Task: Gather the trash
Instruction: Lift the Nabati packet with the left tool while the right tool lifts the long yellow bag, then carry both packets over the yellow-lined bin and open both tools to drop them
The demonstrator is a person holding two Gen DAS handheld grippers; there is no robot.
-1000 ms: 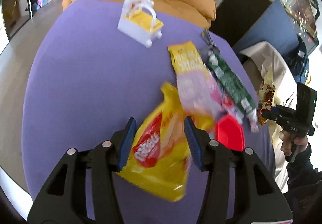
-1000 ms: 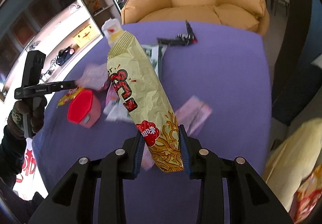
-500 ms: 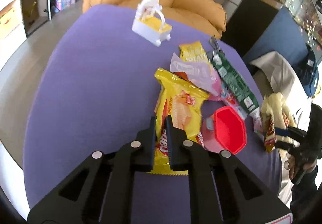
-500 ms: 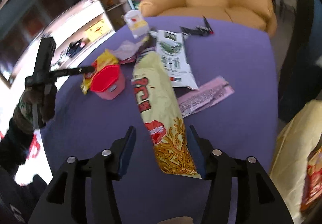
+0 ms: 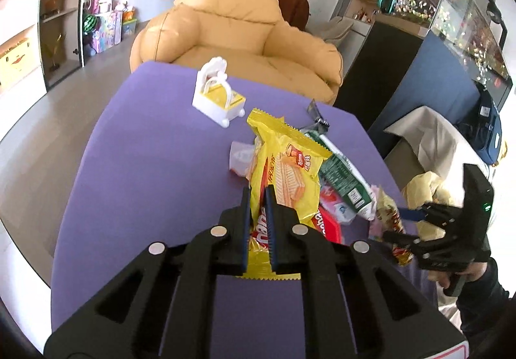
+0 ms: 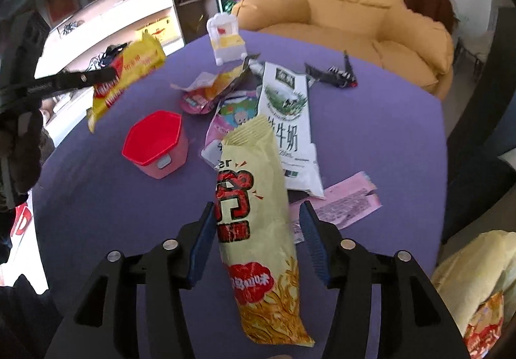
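Observation:
My left gripper is shut on the lower part of a yellow wafer packet and holds it up off the purple table. In the right wrist view, that packet hangs in the left gripper at the far left. My right gripper straddles a long cream snack bag lying on the table. Its jaws are closing; the left pad is at the bag's edge and a gap shows at the right pad.
A red hexagonal tub, a green-and-white milk pouch, pink wrappers, a black wrapper and a white toy cradle lie on the table. A yellow bag hangs off its right edge. A tan armchair stands behind.
My left gripper shut on the yellow wafer packet and raised it from the table. My right gripper let the cream bag down onto the table, spread wide, then narrowed around it.

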